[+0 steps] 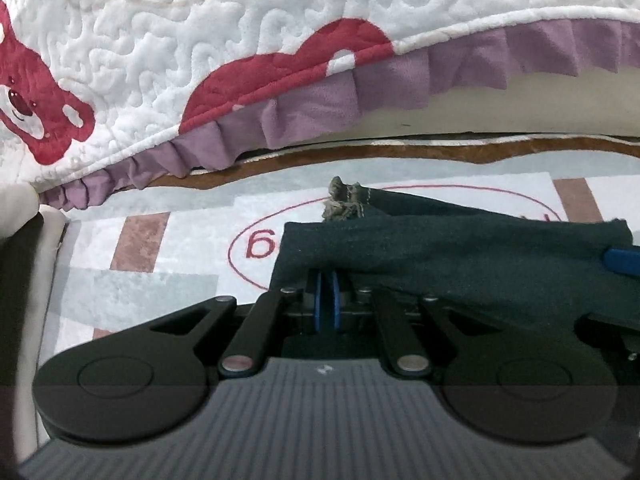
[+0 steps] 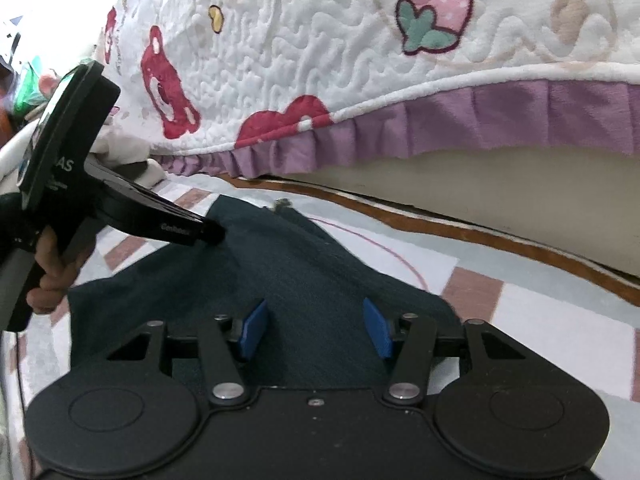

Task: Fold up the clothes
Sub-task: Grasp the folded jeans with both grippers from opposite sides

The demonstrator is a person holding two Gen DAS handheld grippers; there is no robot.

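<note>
A dark blue-green garment (image 1: 460,252) lies folded on a patterned mat, with a frayed tip (image 1: 342,198) at its far end. My left gripper (image 1: 327,280) is shut on the garment's near edge, and the cloth drapes over its blue pads. In the right wrist view the same garment (image 2: 304,264) spreads ahead of my right gripper (image 2: 316,330), which stands open just above the cloth with nothing between its blue pads (image 2: 252,330). The left gripper (image 2: 208,234) reaches in from the left, held by a hand (image 2: 50,276), its tip on the cloth.
A white quilted bedspread (image 1: 200,40) with red bears, strawberries and a purple ruffle (image 2: 480,120) hangs over a bed just behind the mat. The mat (image 1: 160,272) has pale blocks, pink bars and a red oval with a "6" (image 1: 260,242). A brown border (image 2: 480,232) edges it.
</note>
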